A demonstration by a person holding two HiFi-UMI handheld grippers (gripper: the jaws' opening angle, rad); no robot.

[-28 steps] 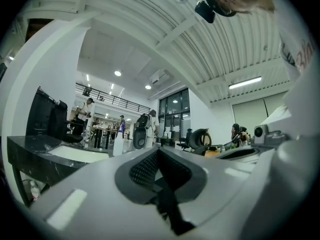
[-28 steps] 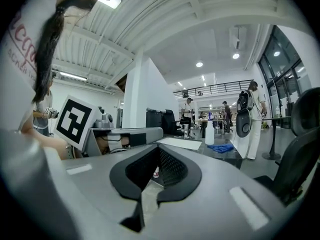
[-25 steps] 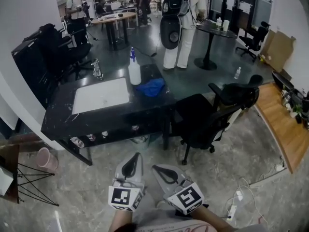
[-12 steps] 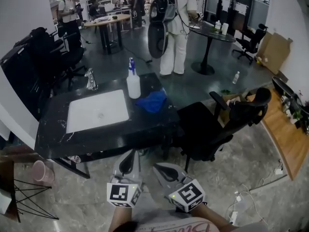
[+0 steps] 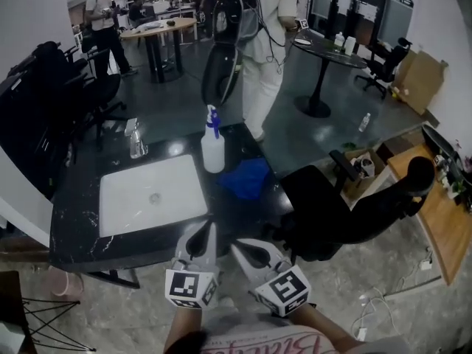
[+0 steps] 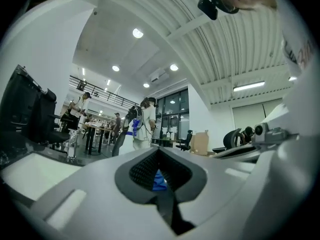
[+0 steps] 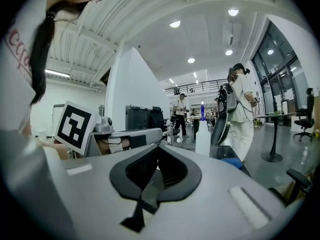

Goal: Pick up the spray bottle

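Observation:
The spray bottle is white with a blue nozzle and stands upright at the back of the black counter, right of the white sink. It also shows in the left gripper view as the bottle and in the right gripper view as the bottle. My left gripper and right gripper are side by side at the counter's near edge, well short of the bottle. Both are shut and hold nothing, as seen at the left gripper and the right gripper.
A blue cloth lies right of the bottle. A faucet stands behind the sink. A black office chair is close on the right. A person in white with a backpack stands just behind the counter; other people and tables are farther back.
Both grippers have moved forward together, from over the floor to the counter's near edge. The counter and bottle are nearer now. The person in white has shifted left behind the counter.

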